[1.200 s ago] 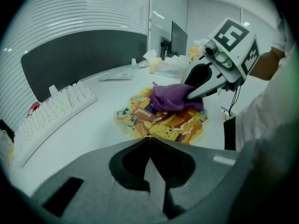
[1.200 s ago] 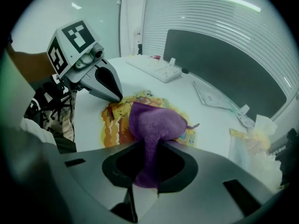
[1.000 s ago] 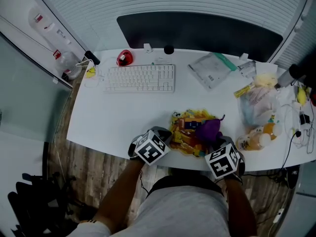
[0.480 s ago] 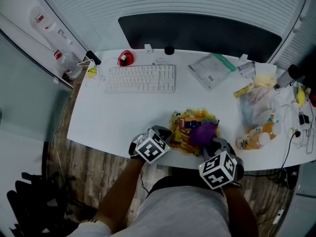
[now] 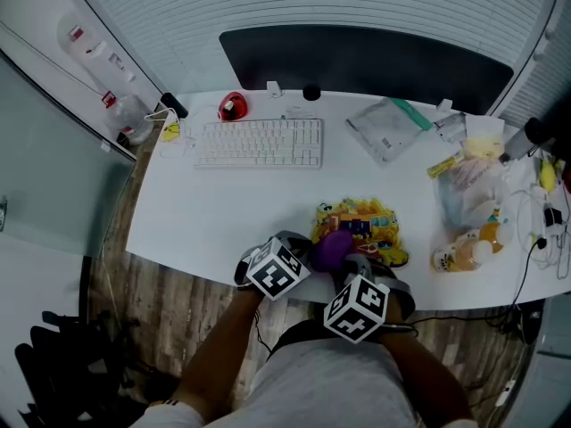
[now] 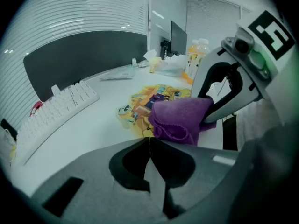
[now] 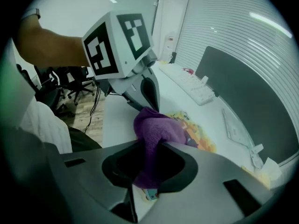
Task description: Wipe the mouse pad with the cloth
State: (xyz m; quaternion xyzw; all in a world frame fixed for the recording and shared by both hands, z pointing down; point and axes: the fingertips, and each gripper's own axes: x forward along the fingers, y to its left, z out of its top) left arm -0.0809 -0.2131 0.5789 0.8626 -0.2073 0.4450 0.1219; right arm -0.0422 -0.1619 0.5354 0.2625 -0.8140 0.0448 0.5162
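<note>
Your right tongs (image 7: 148,148) are clenched on the purple cloth (image 5: 328,250), which sits at the near left edge of the yellow printed mouse pad (image 5: 368,222). Your left tongs (image 6: 149,143) are closed, empty and just beside the cloth. On the desk (image 5: 223,212), the keyboard (image 5: 259,143) lies well behind on the left. An orange bottle (image 5: 471,251) and a plastic bag (image 5: 464,190) are to the right of the pad.

**Pad partly covered, right edge cropped**

In the head view, the purple cloth (image 5: 328,250) and the right gripper (image 5: 346,266) hide the lower left corner of the mouse pad (image 5: 368,223). The pad's print is too small to read. Cables (image 5: 558,248) at centre right are cut by the frame's edge.
</note>
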